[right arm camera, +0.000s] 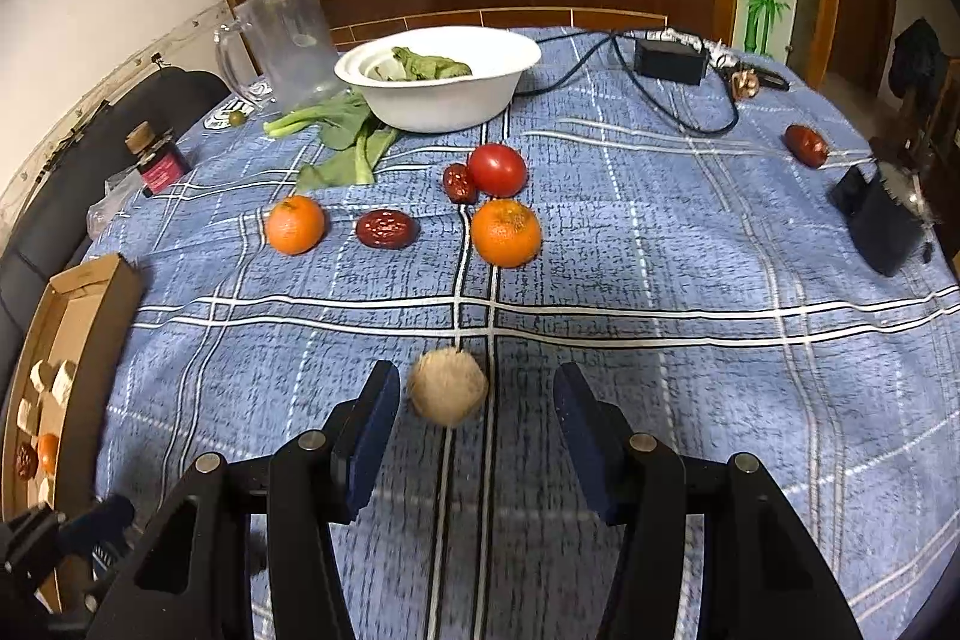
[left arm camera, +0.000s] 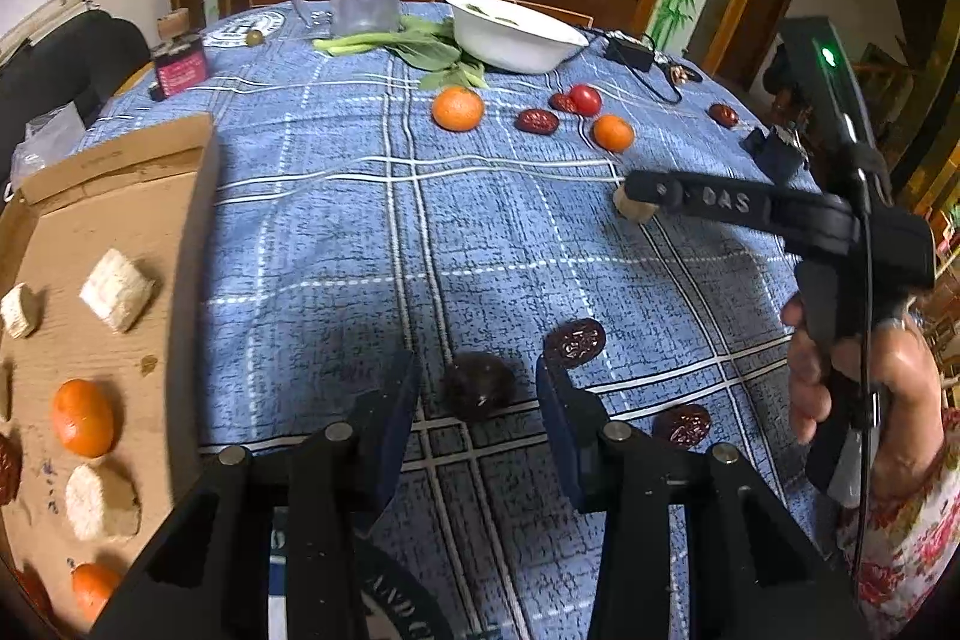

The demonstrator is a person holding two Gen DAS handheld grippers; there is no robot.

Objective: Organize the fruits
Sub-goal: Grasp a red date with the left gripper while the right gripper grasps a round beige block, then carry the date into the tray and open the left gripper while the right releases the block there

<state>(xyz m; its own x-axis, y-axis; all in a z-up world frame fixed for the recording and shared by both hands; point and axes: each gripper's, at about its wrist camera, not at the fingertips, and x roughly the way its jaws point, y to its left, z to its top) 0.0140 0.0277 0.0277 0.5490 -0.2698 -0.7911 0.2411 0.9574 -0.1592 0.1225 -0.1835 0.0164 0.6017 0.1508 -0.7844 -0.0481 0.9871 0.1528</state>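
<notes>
My left gripper (left arm camera: 477, 388) is open, its jaws on either side of a dark round fruit (left arm camera: 478, 386) on the blue checked cloth. Two red dates (left arm camera: 574, 342) (left arm camera: 682, 424) lie just right of it. My right gripper (right arm camera: 477, 403) is open around a pale brown round fruit (right arm camera: 447, 386), which also shows at its tip in the left wrist view (left arm camera: 635, 206). Farther back lie two oranges (right arm camera: 506, 232) (right arm camera: 294, 224), a tomato (right arm camera: 497, 169) and more dates (right arm camera: 387, 228). A cardboard tray (left arm camera: 114, 196) at the left holds oranges (left arm camera: 83, 417), a date and pale cakes (left arm camera: 117, 290).
A white bowl (right arm camera: 444, 100) with greens, loose leaf greens (right arm camera: 345, 139), a clear jug (right arm camera: 282, 37) and a small bottle (right arm camera: 155, 157) stand at the back. A black adapter (right arm camera: 669, 61) with cable and a dark object (right arm camera: 882, 220) lie at the right.
</notes>
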